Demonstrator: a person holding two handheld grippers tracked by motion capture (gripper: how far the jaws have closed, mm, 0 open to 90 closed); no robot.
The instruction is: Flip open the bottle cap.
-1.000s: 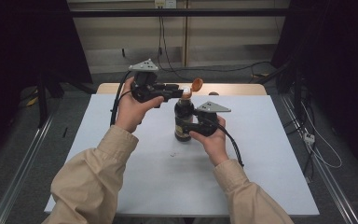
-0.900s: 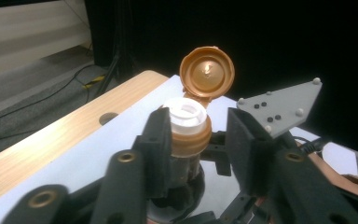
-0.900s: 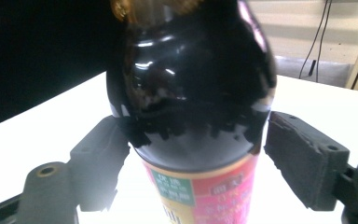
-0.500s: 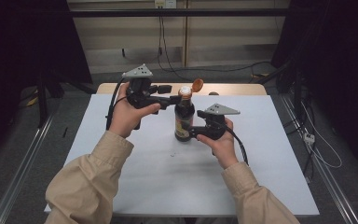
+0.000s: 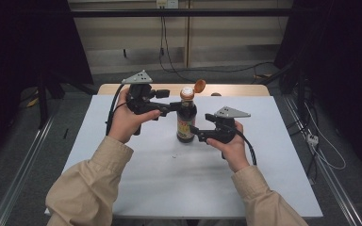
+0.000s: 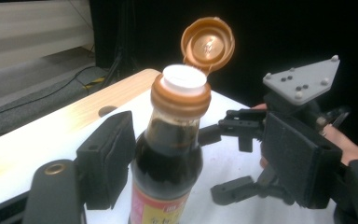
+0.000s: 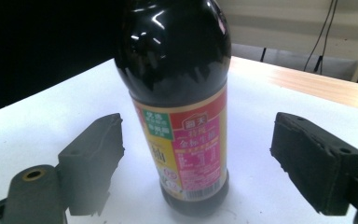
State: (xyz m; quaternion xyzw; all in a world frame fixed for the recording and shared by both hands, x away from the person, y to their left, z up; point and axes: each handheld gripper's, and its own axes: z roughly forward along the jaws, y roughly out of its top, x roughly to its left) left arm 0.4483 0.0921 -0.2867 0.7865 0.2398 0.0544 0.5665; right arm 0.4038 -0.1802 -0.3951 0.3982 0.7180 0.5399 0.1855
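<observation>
White sheeting covers the table [image 5: 136, 188], with a strip of bare wood along its far edge and dark curtains on both sides of the room. Near the middle, towards the far side, stands a dark glass sauce bottle with a red and yellow label [image 5: 186, 120], upright, its orange flip cap [image 5: 199, 85] hinged back so the white spout [image 6: 183, 77] is exposed.

At the bottle's left, the left gripper [image 5: 172, 107] is level with the shoulder; in its own view the jaws stand spread to either side of the neck, the left pad close to the glass, though I cannot tell whether it touches. From the right, the right gripper [image 5: 194, 133] approaches the lower body, and its jaws are wide apart with clear gaps either side of the label, gripping nothing.

With neither gripper clamped, the tall, narrow bottle is unsupported. A sideways nudge high on the neck from the left pad could tip it, and with the cap open the sauce would spill across the sheeting. Closing off-centre on the smooth glass could also let it twist or slip.
</observation>
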